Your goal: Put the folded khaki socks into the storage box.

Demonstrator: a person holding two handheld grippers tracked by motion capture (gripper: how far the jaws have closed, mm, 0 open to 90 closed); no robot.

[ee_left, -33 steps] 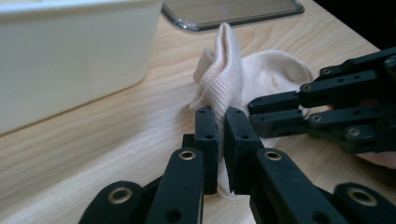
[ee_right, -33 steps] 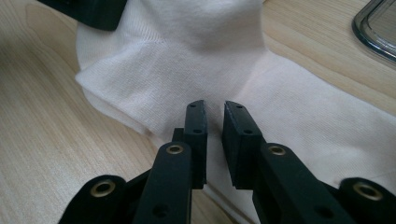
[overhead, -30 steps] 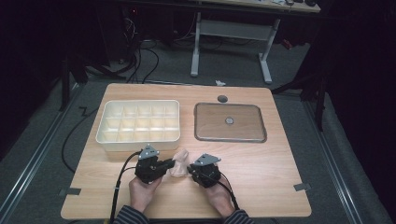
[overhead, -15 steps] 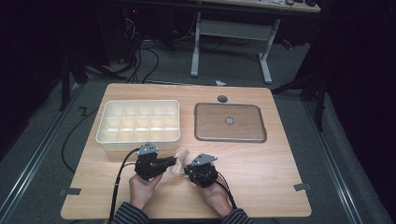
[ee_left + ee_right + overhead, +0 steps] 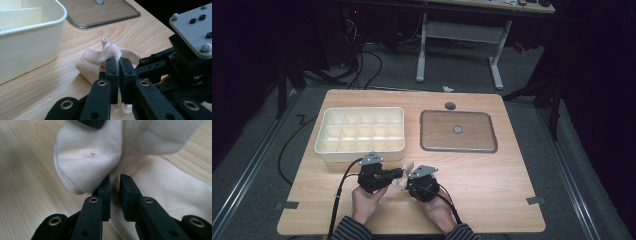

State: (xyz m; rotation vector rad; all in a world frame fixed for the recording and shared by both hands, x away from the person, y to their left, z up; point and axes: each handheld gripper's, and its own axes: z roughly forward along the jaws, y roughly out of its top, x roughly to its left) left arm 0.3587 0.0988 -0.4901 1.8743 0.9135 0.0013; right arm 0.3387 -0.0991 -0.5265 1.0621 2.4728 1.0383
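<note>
On the pale wood-grain table, both grippers' fingers pinch a soft ribbed cream sock.

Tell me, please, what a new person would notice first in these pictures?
First, the pale sock at the table's near edge, pinched between the left tool and the right tool. Behind it stand the cream divided box on the left and the clear lid on the right.
</note>
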